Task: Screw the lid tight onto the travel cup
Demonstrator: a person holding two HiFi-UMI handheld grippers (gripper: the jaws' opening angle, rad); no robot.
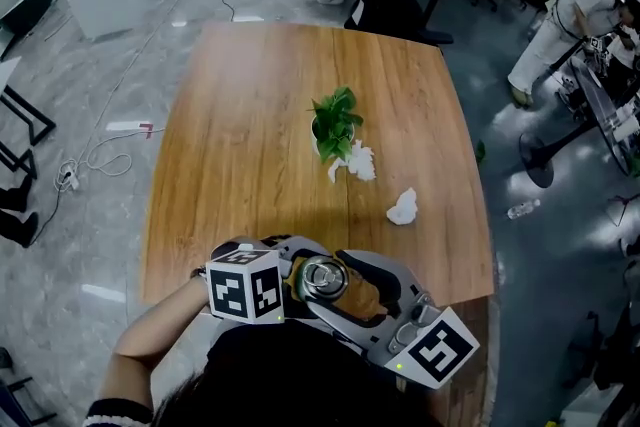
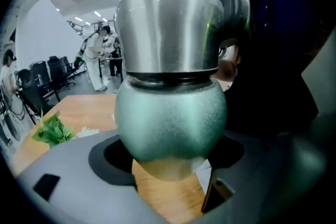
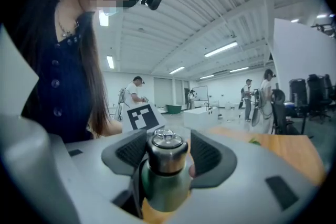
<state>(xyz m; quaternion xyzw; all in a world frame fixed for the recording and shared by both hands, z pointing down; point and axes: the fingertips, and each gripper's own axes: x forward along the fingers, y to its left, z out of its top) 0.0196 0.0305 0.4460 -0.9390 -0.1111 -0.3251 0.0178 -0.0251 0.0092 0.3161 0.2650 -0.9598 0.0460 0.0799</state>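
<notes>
The travel cup [image 1: 325,278] stands at the table's near edge, close to my body. It has a green body [image 2: 170,118] and a steel lid [image 2: 167,23] seated on top. My left gripper [image 2: 168,162] is shut on the cup's lower body, its marker cube [image 1: 245,285] left of the cup. My right gripper [image 3: 167,147] is shut on the lid [image 3: 167,153], with ribbed pads [image 3: 207,155] pressed to both sides. The green body [image 3: 160,189] shows below the lid. In the left gripper view one right finger [image 2: 235,8] touches the lid's side.
On the wooden table [image 1: 250,145] a small potted plant [image 1: 337,123] stands mid-table, with crumpled tissue [image 1: 358,163] beside it and another wad [image 1: 403,207] nearer me. People, chairs and cables are on the floor around the table.
</notes>
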